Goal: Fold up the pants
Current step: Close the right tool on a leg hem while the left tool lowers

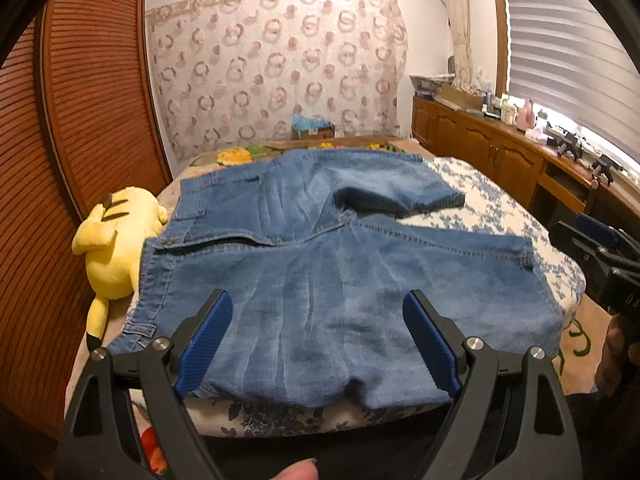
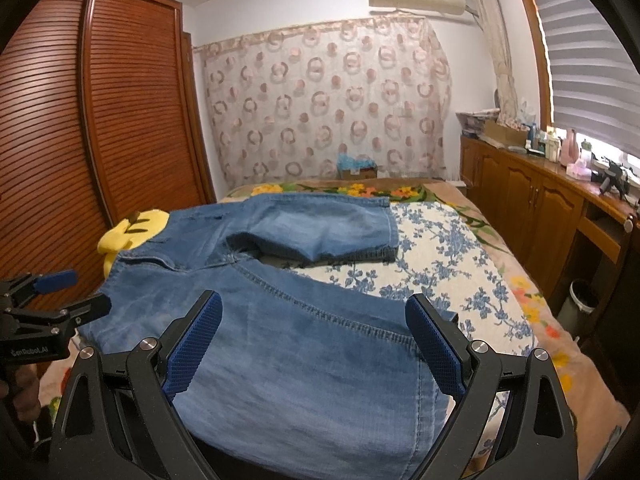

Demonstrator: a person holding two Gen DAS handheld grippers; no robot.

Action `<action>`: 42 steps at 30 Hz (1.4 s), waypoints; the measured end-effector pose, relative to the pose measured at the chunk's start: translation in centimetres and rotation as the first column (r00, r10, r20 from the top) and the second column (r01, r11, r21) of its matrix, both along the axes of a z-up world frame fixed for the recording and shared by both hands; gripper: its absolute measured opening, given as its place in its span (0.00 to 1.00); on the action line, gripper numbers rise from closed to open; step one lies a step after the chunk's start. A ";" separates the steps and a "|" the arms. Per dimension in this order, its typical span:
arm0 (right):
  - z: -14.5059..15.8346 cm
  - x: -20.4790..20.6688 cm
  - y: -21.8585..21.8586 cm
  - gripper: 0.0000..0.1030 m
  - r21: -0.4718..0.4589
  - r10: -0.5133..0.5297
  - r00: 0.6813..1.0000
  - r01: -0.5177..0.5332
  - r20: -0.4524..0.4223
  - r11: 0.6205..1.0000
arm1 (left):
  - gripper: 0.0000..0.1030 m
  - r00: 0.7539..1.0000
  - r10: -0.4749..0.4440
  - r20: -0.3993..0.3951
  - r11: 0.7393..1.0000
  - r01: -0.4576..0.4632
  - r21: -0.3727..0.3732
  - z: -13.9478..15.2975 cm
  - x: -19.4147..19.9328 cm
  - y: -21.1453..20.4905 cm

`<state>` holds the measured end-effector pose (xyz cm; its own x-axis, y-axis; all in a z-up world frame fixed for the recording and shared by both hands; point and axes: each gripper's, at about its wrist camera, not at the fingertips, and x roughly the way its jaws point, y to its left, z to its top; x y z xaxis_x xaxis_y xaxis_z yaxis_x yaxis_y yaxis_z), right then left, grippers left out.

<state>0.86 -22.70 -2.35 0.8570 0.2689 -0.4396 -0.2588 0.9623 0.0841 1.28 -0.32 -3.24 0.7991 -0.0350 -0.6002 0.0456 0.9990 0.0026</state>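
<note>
Blue denim shorts [image 1: 304, 264] lie spread flat on the bed, waistband to the left, two legs pointing right; they also show in the right wrist view [image 2: 304, 320]. The far leg [image 1: 384, 184] is rumpled at its hem. My left gripper [image 1: 318, 340] is open and empty, its blue pads hovering over the near leg close to the bed's front edge. My right gripper [image 2: 314, 340] is open and empty over the near leg's hem end. Each gripper shows in the other's view: the right one [image 1: 592, 248], the left one [image 2: 52, 300].
A yellow plush toy [image 1: 116, 240] lies left of the waistband by the wooden slatted wardrobe [image 1: 80, 120]. The bed has a blue floral cover [image 2: 448, 264]. A wooden cabinet [image 2: 540, 208] with clutter runs along the right wall. A small bin [image 2: 580, 304] stands by the bed.
</note>
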 end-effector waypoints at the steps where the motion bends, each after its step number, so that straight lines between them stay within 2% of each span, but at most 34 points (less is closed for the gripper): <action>1: -0.2 0.3 -0.1 0.92 -0.001 0.000 1.000 0.000 -0.008 1.000 | 0.85 1.000 0.000 -0.009 1.000 0.000 -0.004 -0.3 0.2 0.3; 15: -3.2 3.3 -1.6 0.92 -0.027 -0.024 0.994 0.021 -0.105 0.999 | 0.85 0.996 0.044 -0.078 0.998 -0.048 -0.039 -3.3 2.0 4.3; 23: -4.7 5.3 -3.9 0.92 -0.099 -0.044 0.991 0.032 -0.125 0.995 | 0.85 0.993 0.077 -0.091 0.996 -0.081 -0.046 -4.3 2.3 7.0; 29: -6.6 6.9 -6.4 0.87 -0.140 -0.067 0.979 0.041 -0.192 0.989 | 0.85 0.988 0.116 -0.100 0.991 -0.122 -0.056 -5.2 2.4 10.0; 36: -8.0 7.7 -8.4 0.80 -0.131 -0.065 0.964 0.032 -0.257 0.991 | 0.85 0.978 0.174 -0.114 0.982 -0.181 -0.052 -6.2 2.1 13.8; 42: -8.9 7.9 -8.5 0.65 -0.130 -0.047 0.956 0.009 -0.290 0.991 | 0.85 0.969 0.222 -0.113 0.971 -0.230 -0.067 -6.8 1.2 16.8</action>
